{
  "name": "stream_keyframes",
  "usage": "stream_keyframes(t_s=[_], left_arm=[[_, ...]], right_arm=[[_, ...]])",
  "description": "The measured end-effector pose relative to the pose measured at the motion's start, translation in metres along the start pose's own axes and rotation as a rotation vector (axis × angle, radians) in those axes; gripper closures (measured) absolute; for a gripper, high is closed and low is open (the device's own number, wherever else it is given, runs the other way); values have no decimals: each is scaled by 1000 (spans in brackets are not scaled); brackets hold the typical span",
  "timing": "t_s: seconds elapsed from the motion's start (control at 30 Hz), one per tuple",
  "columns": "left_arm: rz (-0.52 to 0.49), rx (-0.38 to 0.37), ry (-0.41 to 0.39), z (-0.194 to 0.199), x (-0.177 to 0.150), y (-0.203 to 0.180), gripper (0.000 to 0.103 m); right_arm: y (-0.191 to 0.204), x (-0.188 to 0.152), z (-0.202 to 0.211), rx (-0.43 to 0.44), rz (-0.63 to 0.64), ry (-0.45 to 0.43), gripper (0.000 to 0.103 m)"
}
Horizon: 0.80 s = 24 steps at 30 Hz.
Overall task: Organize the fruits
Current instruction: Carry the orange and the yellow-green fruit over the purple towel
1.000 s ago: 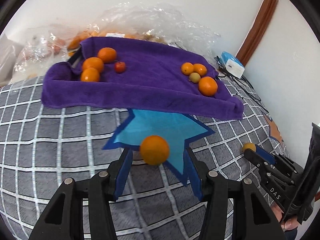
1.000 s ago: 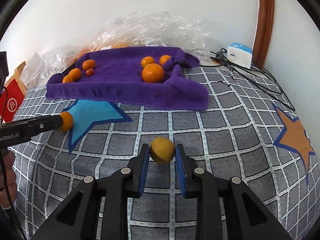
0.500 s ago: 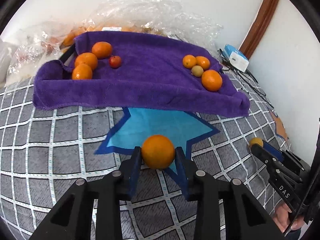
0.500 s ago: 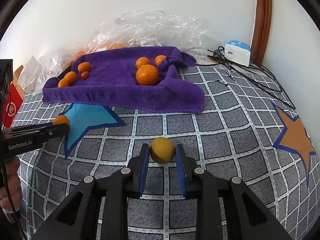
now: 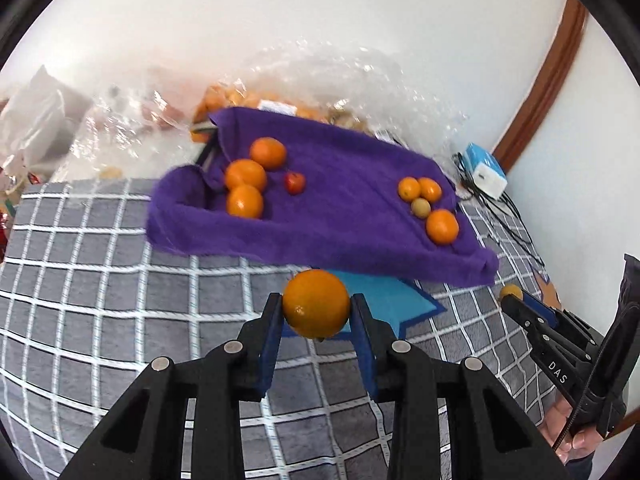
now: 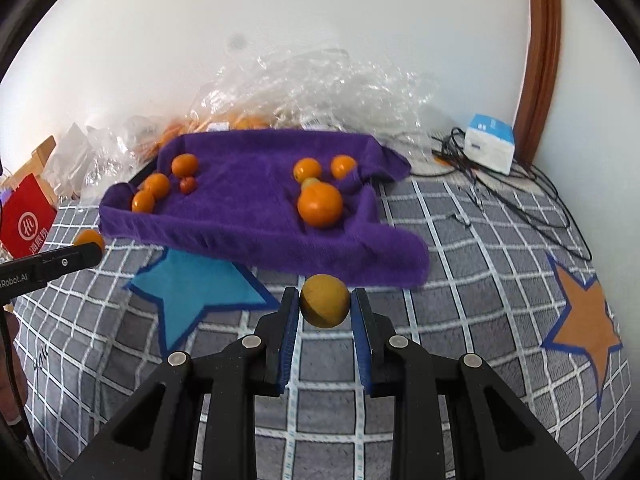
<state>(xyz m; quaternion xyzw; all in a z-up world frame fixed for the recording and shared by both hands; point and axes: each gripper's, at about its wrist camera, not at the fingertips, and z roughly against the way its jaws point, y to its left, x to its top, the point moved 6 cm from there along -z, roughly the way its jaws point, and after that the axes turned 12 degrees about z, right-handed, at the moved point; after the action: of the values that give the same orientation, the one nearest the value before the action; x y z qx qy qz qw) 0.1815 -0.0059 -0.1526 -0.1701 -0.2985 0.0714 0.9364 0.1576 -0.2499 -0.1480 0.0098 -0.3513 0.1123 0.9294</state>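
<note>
My left gripper [image 5: 316, 308] is shut on a large orange [image 5: 316, 303], held above the checked cloth in front of the purple towel tray [image 5: 340, 232]. My right gripper [image 6: 325, 308] is shut on a small yellowish-orange fruit [image 6: 325, 306], just before the tray's near edge [image 6: 256, 248]. The tray holds a left group of three oranges [image 5: 245, 176] with a small red fruit [image 5: 295, 182], and a right group of oranges [image 5: 442, 226] with a small greenish fruit [image 5: 421, 207]. Each gripper shows at the edge of the other's view.
A grey checked cloth [image 6: 460, 280] with a blue star [image 6: 192, 292] and an orange star [image 6: 584, 320] covers the surface. Crinkled plastic bags [image 6: 320, 88] with more fruit lie behind the tray. A white-blue box [image 6: 490, 142] and cables lie at right, a red bag [image 6: 26, 224] at left.
My left gripper closed on the large orange and lifted it toward the tray. My right gripper kept its small fruit and also rose and moved closer to the tray.
</note>
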Motion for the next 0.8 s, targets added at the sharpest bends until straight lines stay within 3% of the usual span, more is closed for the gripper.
stream_keyframes(t_s=[0.8], left_arm=[[28,2,-85,25,64,-1,71]], right_arm=[[-8,76,1,-6,-6,-60,77]])
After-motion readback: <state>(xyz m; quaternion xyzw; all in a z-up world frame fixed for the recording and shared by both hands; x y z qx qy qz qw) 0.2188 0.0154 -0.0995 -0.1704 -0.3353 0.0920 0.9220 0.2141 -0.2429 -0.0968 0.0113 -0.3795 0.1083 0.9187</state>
